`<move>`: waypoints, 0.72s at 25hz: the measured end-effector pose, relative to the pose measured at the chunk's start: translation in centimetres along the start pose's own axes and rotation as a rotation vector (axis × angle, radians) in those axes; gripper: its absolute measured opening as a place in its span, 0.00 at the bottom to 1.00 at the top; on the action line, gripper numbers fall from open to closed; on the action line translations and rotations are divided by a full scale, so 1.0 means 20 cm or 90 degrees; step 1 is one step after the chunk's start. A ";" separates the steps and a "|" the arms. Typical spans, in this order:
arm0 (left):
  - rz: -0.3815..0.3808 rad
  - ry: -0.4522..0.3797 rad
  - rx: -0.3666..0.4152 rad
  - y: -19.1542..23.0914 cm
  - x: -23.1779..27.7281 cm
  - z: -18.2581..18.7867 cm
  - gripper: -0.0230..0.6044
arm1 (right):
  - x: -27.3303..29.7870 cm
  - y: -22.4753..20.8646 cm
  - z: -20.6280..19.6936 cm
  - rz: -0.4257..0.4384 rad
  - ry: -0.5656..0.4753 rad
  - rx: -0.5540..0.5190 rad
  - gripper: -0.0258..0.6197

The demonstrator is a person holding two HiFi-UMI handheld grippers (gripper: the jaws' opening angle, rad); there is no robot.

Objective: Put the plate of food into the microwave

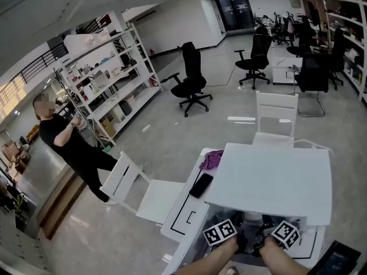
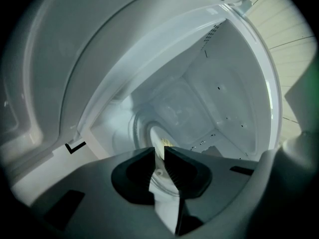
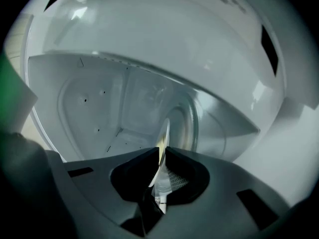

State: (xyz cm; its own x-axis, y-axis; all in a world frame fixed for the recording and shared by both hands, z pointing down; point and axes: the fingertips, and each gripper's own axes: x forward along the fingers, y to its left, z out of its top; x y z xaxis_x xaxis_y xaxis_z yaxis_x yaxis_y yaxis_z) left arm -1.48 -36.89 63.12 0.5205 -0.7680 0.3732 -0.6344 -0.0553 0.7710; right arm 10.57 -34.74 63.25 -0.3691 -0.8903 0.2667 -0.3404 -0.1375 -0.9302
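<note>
Open-plan office/lab space: black swivel chairs, metal storage racks, white work table.

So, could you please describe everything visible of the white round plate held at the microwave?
The white round plate looks glossy and smooth, with yellowish food on it. The left gripper and the right gripper each clamp its rim, holding it at the open cavity of the white microwave.
</note>
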 end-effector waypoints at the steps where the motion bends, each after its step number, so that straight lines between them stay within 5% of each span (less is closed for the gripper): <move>1: 0.002 0.000 0.001 0.00 0.00 0.00 0.10 | 0.00 0.00 0.00 -0.003 0.005 -0.013 0.06; 18: 0.027 -0.013 0.002 0.02 0.02 0.04 0.10 | -0.06 0.02 -0.14 -0.015 0.151 -0.208 0.14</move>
State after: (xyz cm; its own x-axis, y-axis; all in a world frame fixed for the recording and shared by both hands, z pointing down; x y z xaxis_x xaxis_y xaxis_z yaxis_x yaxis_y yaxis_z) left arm -2.01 -37.82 63.22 0.4814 -0.7825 0.3948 -0.6576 -0.0247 0.7530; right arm 8.48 -32.57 63.27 -0.5340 -0.7588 0.3729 -0.5938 0.0227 -0.8043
